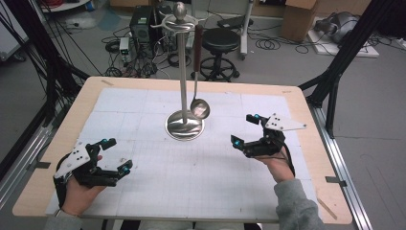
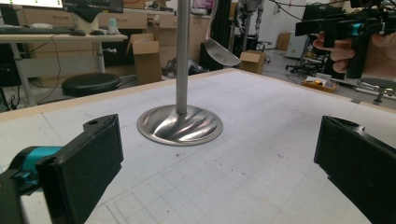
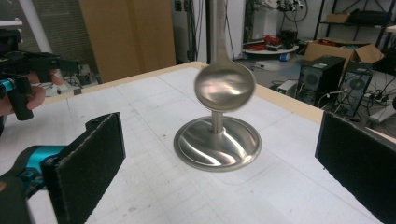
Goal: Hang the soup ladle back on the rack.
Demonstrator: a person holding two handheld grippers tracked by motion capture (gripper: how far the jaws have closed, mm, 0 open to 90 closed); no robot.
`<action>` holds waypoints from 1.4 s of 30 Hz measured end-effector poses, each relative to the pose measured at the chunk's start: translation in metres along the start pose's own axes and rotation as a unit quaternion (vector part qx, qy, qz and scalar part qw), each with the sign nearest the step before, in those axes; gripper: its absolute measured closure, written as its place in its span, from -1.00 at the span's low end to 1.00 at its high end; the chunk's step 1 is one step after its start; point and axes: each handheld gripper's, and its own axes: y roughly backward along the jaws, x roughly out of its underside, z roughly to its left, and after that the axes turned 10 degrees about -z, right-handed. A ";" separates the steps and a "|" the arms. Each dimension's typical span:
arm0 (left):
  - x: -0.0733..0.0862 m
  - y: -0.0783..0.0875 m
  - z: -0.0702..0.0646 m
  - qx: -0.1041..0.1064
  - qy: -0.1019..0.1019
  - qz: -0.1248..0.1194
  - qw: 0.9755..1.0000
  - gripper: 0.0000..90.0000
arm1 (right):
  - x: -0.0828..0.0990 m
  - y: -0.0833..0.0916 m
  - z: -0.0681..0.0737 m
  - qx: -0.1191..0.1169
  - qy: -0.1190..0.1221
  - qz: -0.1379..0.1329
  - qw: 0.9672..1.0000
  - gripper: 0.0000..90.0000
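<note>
— On the counter (image 1: pixel 143 96), where was the ladle (image 1: pixel 199 108)?
— Mid-counter, hanging from the metal stand (image 1: pixel 184 125), bowl just above its base.
— And the claws?
— Left claw (image 1: pixel 117 154) and right claw (image 1: pixel 245 129) both gaped wide, empty, well apart from it.

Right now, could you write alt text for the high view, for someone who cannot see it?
A steel ladle hangs from a metal stand at the middle of a white gridded table. A person's hands hold the left gripper and right gripper, both open, on either side of the stand.

1 ladle (image 1: pixel 199 108), 1 stand (image 1: pixel 184 125), 2 grippers, prob.
</note>
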 end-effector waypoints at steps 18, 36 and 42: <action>0.001 -0.001 0.000 0.001 0.001 0.005 1.000 -0.96 | 0.026 0.026 0.001 0.019 0.002 0.005 1.000 -0.99; 0.000 -0.001 0.000 0.005 0.003 0.000 1.000 -0.96 | 0.036 0.057 0.006 0.031 0.030 -0.014 0.999 -0.99; 0.000 -0.001 0.000 0.006 0.005 -0.004 1.000 -0.96 | 0.041 0.071 0.003 0.051 0.028 -0.012 0.998 -0.99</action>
